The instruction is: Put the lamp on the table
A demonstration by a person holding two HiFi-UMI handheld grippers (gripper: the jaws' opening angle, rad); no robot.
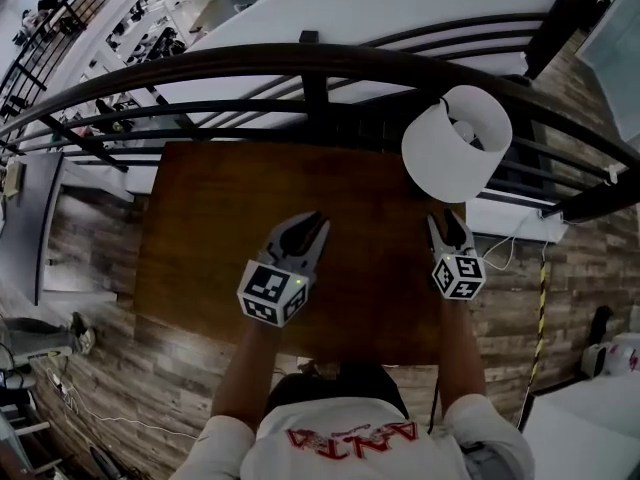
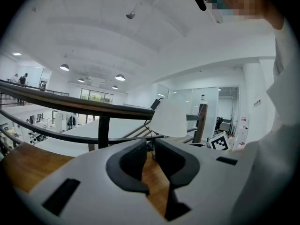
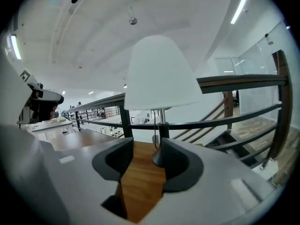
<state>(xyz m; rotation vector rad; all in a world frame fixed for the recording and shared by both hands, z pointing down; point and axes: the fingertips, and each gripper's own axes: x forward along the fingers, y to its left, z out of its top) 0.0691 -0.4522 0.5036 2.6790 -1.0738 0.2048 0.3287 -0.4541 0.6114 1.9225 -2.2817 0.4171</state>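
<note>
A dark railing (image 1: 250, 63) runs along the far side of the brown wooden bench (image 1: 200, 228). The lamp (image 1: 455, 143), with its white shade, stands upright on the bench's far right corner, close to the railing. The left tongs (image 1: 300, 230) hover spread and empty over the middle. The right tongs (image 1: 448, 220) are spread too, empty, just short of the lamp's base.
</note>
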